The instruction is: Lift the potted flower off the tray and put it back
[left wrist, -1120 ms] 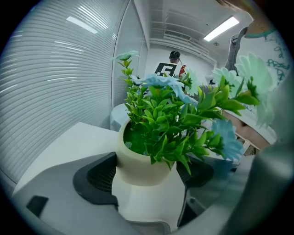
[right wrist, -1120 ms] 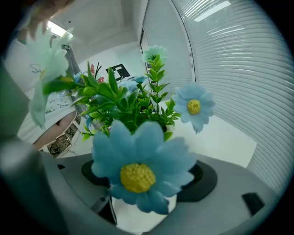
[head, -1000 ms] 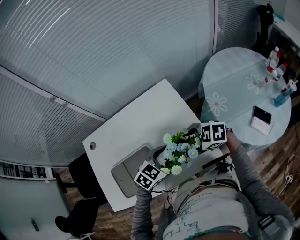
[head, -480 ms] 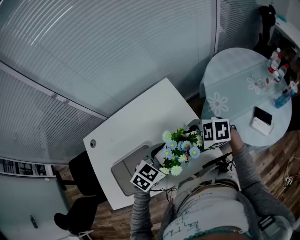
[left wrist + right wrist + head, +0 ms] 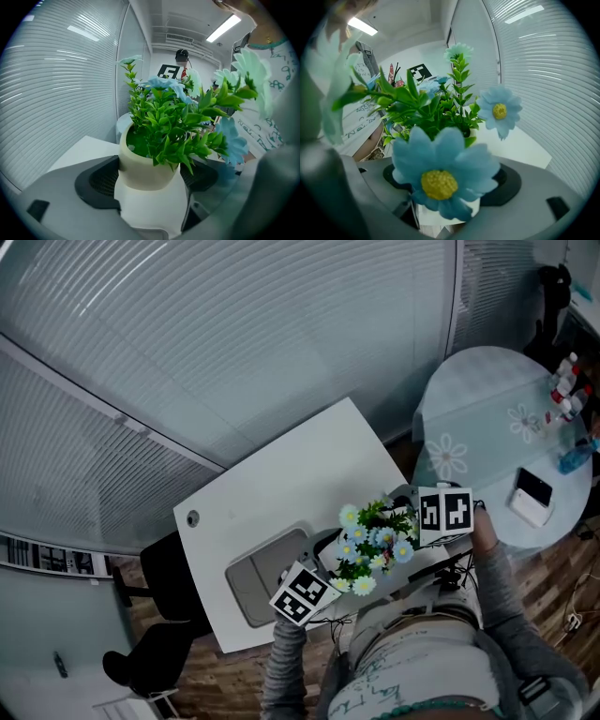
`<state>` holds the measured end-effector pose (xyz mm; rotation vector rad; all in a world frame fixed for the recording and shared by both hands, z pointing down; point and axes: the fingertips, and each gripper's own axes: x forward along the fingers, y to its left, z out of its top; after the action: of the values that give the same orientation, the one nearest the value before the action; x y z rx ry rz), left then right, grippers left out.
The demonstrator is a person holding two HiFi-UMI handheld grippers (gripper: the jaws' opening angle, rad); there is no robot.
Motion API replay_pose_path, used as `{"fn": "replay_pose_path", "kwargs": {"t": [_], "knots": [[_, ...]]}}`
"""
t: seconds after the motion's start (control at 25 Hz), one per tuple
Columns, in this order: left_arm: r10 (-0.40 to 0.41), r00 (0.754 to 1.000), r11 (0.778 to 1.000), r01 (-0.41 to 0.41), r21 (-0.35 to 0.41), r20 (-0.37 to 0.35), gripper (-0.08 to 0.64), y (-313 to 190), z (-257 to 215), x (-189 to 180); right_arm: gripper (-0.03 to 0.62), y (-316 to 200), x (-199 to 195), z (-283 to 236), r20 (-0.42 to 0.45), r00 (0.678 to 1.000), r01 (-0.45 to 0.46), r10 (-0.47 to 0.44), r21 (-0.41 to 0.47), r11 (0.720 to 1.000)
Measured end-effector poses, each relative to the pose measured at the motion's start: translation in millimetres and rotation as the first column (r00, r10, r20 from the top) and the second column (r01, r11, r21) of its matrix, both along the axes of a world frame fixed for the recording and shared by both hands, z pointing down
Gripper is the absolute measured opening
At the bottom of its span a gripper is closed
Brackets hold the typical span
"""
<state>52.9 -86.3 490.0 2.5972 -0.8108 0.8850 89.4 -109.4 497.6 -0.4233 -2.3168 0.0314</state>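
Both grippers are on the potted flower (image 5: 370, 542), one from each side.

Left gripper (image 5: 328, 565): the left gripper view shows the cream pot squarely between the jaws. The dark pads (image 5: 96, 183) press on both flanks, so it's clenched on the pot.

Right gripper (image 5: 410, 524): jaws are grasping the same pot from the opposite side. The right gripper view shows its pads (image 5: 508, 183) tight against the white pot body. A big blue bloom (image 5: 443, 173) right at the lens partly masks the contact.

Pot is upright, with green leaves and pale blue daisies with yellow centres.

Position: off the tray (image 5: 253, 577), just beside the tray's right edge in the head view and not over it. It sits by the near edge of the white counter (image 5: 281, 484). Can't tell whether the base touches the counter or hangs above it.

Tray is grey with rounded corners, flat on the counter. A round table (image 5: 487, 427) with bottles (image 5: 565, 382) stands well right of the tray.
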Motion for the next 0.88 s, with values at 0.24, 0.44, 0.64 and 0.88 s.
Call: {"fn": "replay_pose_path", "kwargs": {"t": [0.24, 0.44, 0.64, 0.88], "knots": [[-0.033, 0.999, 0.999, 0.033, 0.009, 0.005, 0.410, -1, -4, 1, 0.365, -2, 1, -4, -0.002, 0.999, 0.033, -0.033, 0.014, 0.999], [-0.075, 0.997, 0.997, 0.074, 0.020, 0.015, 0.410, -6, -8, 5, 0.365, -8, 4, -8, -0.001, 0.997, 0.074, -0.074, 0.029, 0.997], [-0.127, 0.992, 0.992, 0.127, 0.025, 0.020, 0.410, -6, -6, 9, 0.365, -8, 6, -10, -0.010, 0.992, 0.129, -0.129, 0.029, 0.991], [-0.146, 0.989, 0.989, 0.145, 0.034, 0.020, 0.410, -7, -7, 5, 0.365, -9, 1, -10, -0.015, 0.989, 0.147, -0.147, 0.033, 0.989]]}}
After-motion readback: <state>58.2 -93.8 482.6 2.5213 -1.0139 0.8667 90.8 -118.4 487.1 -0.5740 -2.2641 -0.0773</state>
